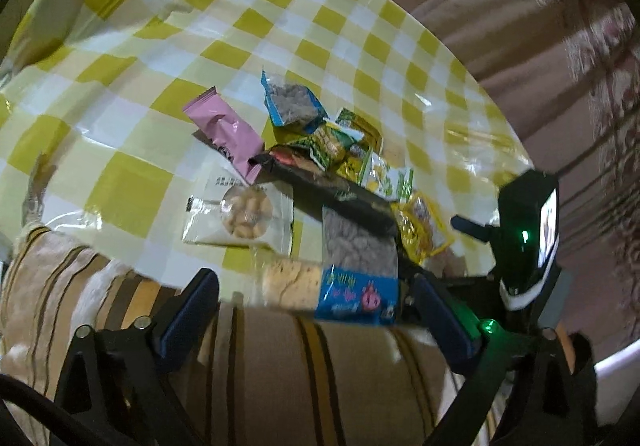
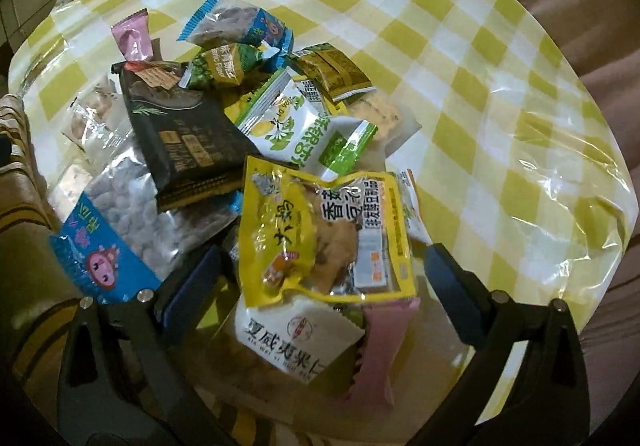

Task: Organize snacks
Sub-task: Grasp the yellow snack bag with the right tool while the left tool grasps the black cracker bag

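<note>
Snack pile on checked desk; both claws spread wide, left claw, right claw; white pack visible by right wrist only.

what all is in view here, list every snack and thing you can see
black packet: 1, black, pile centre
blue-ended packets: 2, blue and clear, near and far ends
yellow packet: 1, yellow, between right tongs fingers
pink packets: 2, pink, far left and under yellow
white-green packet: 1, pile middle
clear nut bag: 1, left
tablecloth: 1, yellow-white check
left tongs: open
right tongs: open
</note>
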`<act>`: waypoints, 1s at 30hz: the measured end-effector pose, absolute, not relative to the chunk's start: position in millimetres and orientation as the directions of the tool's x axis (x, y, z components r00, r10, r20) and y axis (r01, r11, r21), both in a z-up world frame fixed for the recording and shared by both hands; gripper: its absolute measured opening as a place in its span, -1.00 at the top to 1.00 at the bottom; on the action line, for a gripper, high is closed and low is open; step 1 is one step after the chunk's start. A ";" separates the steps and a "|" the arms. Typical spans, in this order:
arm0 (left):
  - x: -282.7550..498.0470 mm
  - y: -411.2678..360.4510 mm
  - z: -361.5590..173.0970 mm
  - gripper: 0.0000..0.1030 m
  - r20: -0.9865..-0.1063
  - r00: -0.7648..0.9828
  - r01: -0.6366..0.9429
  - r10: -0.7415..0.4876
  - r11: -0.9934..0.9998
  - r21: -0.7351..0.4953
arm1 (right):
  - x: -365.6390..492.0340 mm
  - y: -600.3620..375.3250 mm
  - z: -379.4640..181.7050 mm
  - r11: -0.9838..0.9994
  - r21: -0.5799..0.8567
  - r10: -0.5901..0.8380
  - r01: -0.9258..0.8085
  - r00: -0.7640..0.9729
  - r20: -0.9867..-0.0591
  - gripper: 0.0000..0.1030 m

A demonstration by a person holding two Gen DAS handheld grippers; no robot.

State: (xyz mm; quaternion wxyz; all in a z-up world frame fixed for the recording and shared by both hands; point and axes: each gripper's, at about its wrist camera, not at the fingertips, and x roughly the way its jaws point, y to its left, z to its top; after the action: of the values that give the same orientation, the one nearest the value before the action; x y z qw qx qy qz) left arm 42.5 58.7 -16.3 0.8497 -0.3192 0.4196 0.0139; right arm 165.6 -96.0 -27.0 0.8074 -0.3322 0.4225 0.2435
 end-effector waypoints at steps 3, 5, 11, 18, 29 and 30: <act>52.8 64.6 -19.1 -0.79 -0.692 0.667 -0.296 -0.275 0.755 -0.585 | 171.8 -99.9 -25.1 0.682 -0.297 0.136 -0.669 0.514 -0.847 -0.80; 63.4 68.9 -23.1 -0.73 -0.673 0.673 -0.296 -0.308 0.721 -0.626 | 176.0 -101.4 -24.5 0.694 -0.268 0.154 -0.668 0.501 -0.851 -0.74; 90.2 80.7 -48.1 -0.36 -0.616 0.668 -0.340 -0.418 0.565 -0.752 | 182.2 -106.4 -25.5 0.721 -0.207 0.192 -0.662 0.478 -0.857 -0.72; 108.8 84.1 -59.9 -0.16 -0.587 0.683 -0.362 -0.434 0.497 -0.789 | 189.0 -118.9 -22.6 0.762 -0.124 0.247 -0.636 0.462 -0.852 -0.57; 123.9 82.1 -69.4 0.43 -0.593 0.667 -0.374 -0.450 0.486 -0.790 | 202.7 -130.0 -25.1 0.810 -0.054 0.251 -0.583 0.430 -0.867 -0.08; 124.1 81.7 -69.3 0.45 -0.593 0.668 -0.373 -0.449 0.488 -0.789 | 203.5 -130.7 -25.1 0.813 -0.045 0.256 -0.581 0.425 -0.868 -0.10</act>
State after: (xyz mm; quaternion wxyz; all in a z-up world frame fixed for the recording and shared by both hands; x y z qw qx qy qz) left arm 124.1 81.7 -69.3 0.7605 -0.5055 0.4067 -0.0250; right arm 203.5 -130.7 -25.1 0.8263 -0.1722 0.4728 0.2532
